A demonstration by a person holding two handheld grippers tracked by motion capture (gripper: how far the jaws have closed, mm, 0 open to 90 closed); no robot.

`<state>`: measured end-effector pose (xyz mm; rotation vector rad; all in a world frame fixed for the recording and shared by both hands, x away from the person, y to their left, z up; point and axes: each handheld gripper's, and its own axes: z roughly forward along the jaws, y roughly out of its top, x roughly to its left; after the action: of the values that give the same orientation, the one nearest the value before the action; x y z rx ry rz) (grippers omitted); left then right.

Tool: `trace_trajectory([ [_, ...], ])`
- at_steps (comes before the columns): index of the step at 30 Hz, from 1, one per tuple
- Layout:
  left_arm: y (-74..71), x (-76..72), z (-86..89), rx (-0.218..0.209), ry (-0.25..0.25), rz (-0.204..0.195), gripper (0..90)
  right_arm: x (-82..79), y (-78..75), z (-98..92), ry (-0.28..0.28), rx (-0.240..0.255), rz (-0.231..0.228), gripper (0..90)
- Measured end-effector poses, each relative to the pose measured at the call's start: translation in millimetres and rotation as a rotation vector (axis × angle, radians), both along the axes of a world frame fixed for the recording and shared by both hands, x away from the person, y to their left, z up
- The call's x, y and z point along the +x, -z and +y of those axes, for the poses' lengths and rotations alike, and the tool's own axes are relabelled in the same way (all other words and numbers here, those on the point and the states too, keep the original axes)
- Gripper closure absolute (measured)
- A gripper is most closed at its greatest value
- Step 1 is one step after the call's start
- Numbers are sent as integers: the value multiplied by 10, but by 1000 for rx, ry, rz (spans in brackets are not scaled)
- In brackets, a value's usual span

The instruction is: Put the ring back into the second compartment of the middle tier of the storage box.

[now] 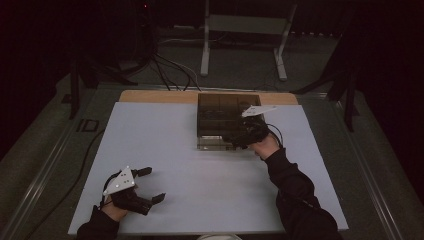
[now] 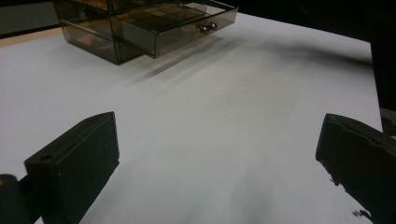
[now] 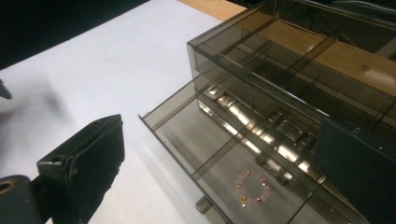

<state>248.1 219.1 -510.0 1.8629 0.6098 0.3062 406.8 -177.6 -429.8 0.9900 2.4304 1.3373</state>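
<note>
A smoky clear drawer box stands at the back middle of the white table, and its lowest drawer is pulled out toward me. A small pink bead bracelet lies on the drawer floor. My right gripper hangs over the drawer's right part, jaws open with nothing between them. In the right gripper view, the right gripper has the bracelet just below and between its fingers. My left gripper rests open near the front left. In the left gripper view, the left gripper faces the box and the drawer's knob.
The white sheet covers the table, and a wooden strip shows at its back edge. Behind the table a metal stand and cables lie on the floor. Another cable trails past the table's left edge.
</note>
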Motion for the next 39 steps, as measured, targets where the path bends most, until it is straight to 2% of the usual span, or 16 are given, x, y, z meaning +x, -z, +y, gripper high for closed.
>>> trace_trajectory([
  [1, 0, -1, 2, 0, 0, 0, 9, -15, -17, -5, -11, 1, 1, 0],
  [11, 3, -20, 33, -8, 0, -2, 9, -103, -105, -48, 1, 28, -28, 0],
  [19, 1, -23, 43, -8, 4, -4, 9, -242, -106, -139, 13, 20, -42, 0],
  [39, -1, -25, 41, -10, 5, -4, 9, -621, 81, -464, 13, 51, -38, 0],
])
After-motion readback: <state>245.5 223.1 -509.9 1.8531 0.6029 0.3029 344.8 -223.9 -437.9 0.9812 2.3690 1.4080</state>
